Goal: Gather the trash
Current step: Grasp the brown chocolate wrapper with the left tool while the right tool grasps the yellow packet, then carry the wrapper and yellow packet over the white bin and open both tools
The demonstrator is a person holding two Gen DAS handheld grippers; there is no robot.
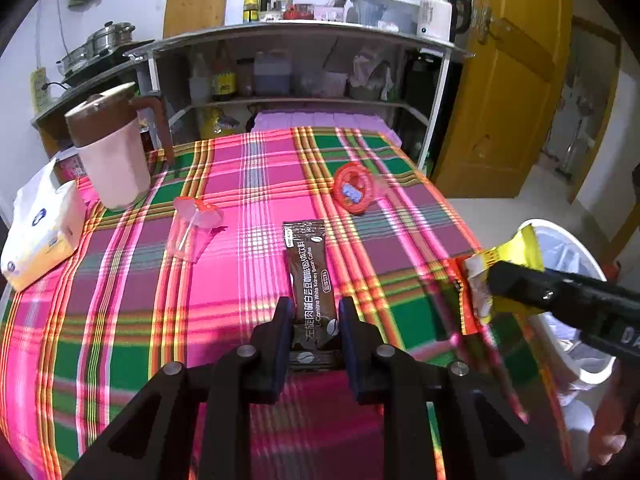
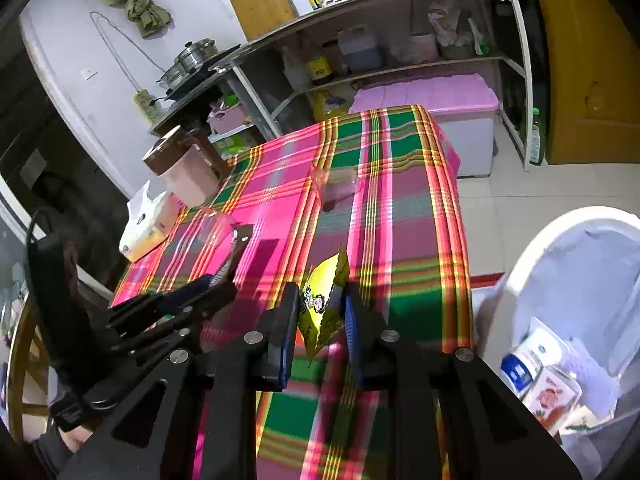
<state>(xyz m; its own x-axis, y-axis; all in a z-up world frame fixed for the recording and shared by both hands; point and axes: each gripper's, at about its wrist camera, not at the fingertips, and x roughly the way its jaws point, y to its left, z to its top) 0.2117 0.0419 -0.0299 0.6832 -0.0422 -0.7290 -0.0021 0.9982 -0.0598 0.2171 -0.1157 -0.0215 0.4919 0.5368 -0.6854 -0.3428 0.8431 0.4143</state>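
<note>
The left gripper (image 1: 314, 320), black with blue pads, is clamped on the near end of a long dark-brown coffee stick sachet (image 1: 308, 272), whose far end points out over the table covered in a pink, green and yellow plaid cloth (image 1: 120, 320). From the right wrist view the same sachet (image 2: 236, 248) sticks up at a slant from those fingers, clear of the cloth. The right gripper (image 2: 322, 316) has its jaws pressed on a crumpled yellow snack wrapper with a cartoon face (image 2: 320, 304), held above the table's right-hand edge; in the left view that wrapper (image 1: 508, 256) hangs just beside the rim of the white plastic bin lined with a pale bag (image 1: 560, 248). The bin stands on the floor right by the table, with a few packets lying in it.

Out on the cloth lie two clear plastic cups on their sides: one with a red rim (image 1: 196, 228) toward the left, another with a red lid or rim (image 1: 354, 188) farther right. A pink jug with a brown lid (image 1: 112, 152) stands at the far left corner, touching or just beside a white tissue pack (image 1: 40, 236).
</note>
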